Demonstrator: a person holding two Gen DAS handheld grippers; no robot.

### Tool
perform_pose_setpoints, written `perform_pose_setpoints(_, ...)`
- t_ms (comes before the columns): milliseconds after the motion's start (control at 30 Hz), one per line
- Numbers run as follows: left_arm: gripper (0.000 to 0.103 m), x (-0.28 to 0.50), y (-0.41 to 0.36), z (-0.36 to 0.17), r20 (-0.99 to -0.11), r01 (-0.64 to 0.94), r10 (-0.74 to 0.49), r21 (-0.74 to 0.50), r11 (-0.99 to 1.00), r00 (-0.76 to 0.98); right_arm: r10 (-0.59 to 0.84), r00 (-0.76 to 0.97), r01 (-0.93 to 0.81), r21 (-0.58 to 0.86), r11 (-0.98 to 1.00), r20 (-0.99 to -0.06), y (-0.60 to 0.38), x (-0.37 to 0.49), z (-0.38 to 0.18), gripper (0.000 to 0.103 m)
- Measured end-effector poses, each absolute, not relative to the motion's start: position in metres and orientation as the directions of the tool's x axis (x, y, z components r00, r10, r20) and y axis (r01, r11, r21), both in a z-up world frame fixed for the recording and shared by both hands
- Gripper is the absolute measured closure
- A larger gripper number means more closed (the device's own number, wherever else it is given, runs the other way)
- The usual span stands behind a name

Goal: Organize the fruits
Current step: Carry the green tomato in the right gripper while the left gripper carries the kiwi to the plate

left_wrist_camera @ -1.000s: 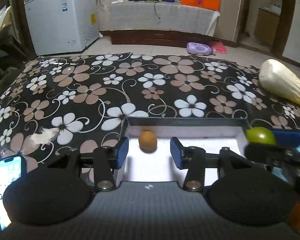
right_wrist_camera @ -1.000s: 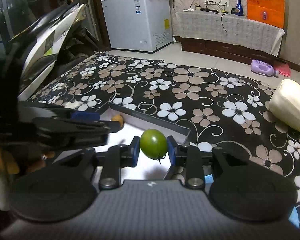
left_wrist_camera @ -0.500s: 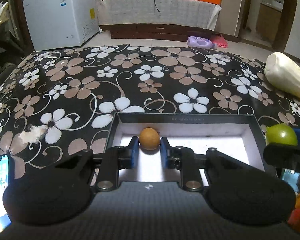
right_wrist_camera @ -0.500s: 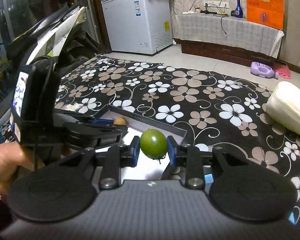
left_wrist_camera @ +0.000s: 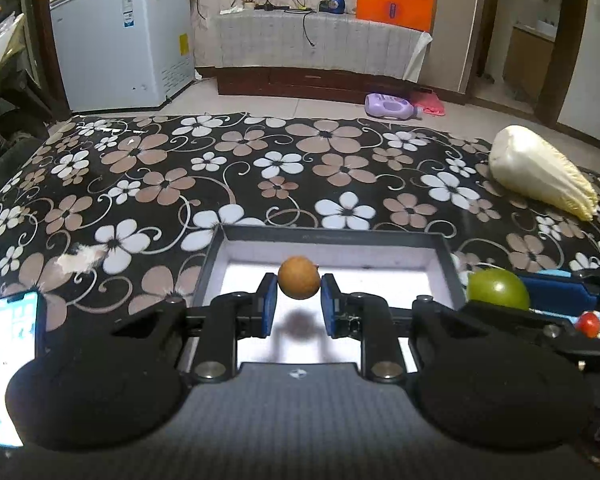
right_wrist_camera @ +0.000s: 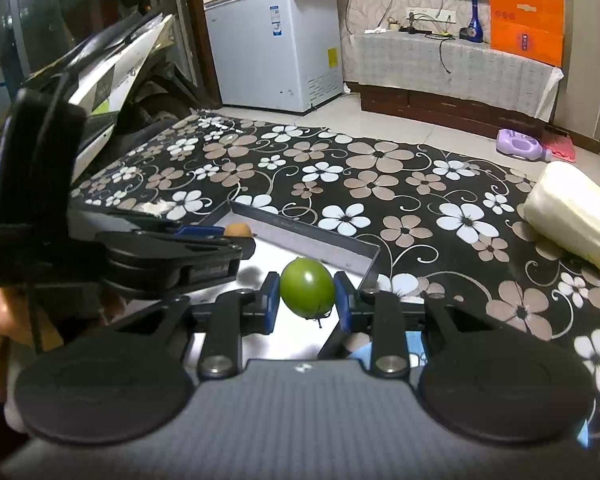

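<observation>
A living room with a white chest freezer and a tiled floor lies behind a table covered by a dark flowered cloth. On its right side rests a pale cabbage. Nearer to the cameras lies a shallow box with a white floor. The left gripper pinches a small brown round fruit between its blue pads, lifted above the box floor, where its shadow falls. Just to its right, the right gripper pinches a green round fruit over the box's right corner. Both fruits are round, so no long axis matters; I judge each one only needs lowering into the place chosen for it.
</observation>
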State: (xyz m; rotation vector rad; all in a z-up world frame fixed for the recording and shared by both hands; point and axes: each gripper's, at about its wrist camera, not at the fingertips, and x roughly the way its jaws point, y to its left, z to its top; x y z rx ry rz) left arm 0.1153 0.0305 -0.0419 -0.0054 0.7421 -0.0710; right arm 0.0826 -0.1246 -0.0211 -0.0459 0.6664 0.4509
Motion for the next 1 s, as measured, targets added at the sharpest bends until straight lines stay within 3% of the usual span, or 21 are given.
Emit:
perform_pose_setpoints(667, 0.075, 0.015, -0.018, -0.024, -0.666, 0.162, -0.166, -0.069, 0.984, 0.727, 0.313, 0.761, -0.288, 0.137, 0.948, -0.567, -0.174, 0.024, -0.008, 0.071)
perform_pose_setpoints(1000, 0.075, 0.000, -0.050, -0.027, -0.661, 0.228, -0.224, -0.082, 0.970, 0.717, 0.277, 0.774, -0.251, 0.127, 0.960, -0.570, -0.193, 0.001, -0.007, 0.071)
